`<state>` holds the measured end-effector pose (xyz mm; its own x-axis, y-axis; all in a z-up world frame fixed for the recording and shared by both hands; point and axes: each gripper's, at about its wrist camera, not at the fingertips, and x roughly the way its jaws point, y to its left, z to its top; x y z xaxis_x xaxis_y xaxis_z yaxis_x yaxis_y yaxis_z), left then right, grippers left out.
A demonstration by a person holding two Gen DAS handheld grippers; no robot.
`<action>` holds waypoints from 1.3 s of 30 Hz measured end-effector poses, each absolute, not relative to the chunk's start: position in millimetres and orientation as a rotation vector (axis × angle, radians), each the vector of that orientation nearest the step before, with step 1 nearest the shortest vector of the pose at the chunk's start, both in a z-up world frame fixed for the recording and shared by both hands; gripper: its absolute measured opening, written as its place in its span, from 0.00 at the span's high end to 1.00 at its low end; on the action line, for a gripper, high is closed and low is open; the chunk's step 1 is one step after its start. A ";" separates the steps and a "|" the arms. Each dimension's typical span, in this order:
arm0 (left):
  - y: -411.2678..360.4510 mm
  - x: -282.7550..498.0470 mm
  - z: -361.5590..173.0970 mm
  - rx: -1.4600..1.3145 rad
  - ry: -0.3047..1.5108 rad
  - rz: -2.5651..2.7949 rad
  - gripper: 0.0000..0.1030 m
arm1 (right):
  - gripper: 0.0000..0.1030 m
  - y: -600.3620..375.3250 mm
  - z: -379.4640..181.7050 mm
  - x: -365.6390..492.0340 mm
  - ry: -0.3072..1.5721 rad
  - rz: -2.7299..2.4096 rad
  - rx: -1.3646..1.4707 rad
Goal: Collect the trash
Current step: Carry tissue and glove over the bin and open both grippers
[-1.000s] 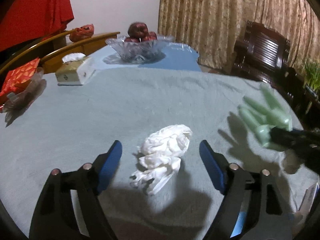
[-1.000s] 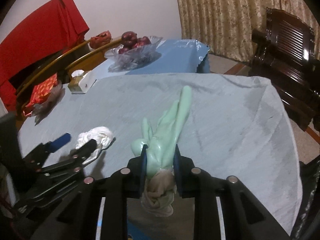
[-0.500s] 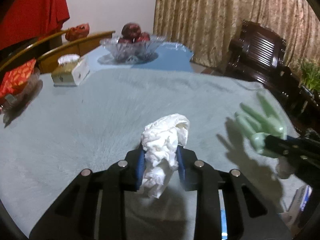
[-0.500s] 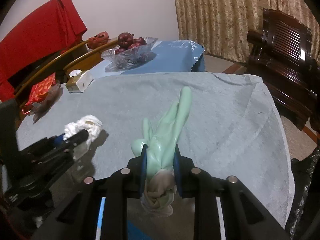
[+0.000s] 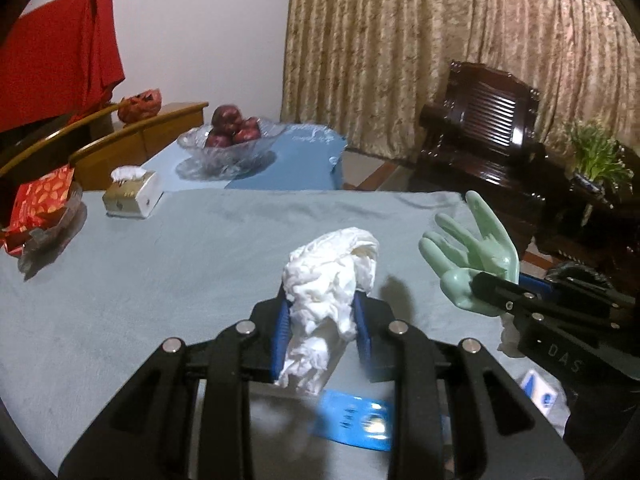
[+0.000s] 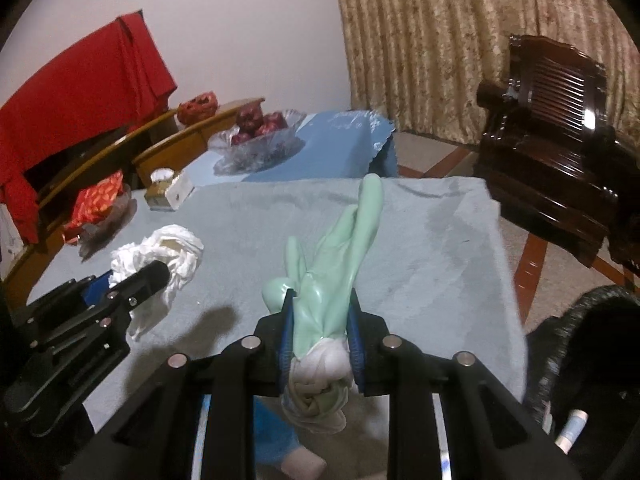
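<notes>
2 tools are clenched above the bench point(image 5: 120, 280): the left tool point(image 5: 322, 320) grips a white tissue wad point(image 5: 332, 276), the right tool point(image 6: 320, 332) grips a green glove point(image 6: 340, 256), both lifted off the cloth.

"DAS" on right gripper point(image 5: 496, 294)

My left gripper point(image 5: 321, 322) clamps the crumpled white tissue point(image 5: 330, 280) above the grey tablecloth point(image 5: 140, 280); at three o'clock my right gripper point(image 5: 492, 292) holds the green glove point(image 5: 468, 252).
</notes>
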<state>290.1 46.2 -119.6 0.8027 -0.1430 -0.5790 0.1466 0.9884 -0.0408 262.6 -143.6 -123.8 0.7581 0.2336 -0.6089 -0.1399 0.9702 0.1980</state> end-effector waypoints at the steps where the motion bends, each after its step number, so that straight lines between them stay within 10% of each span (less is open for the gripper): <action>1: 39.9 284.3 -114.6 0.006 0.608 -0.164 0.74 | 0.77 -148.4 -120.1 257.5 0.673 0.198 0.147; 39: -238.4 193.6 -126.1 0.099 0.615 -0.627 0.74 | 0.77 -416.7 -114.2 106.3 0.641 -0.278 0.219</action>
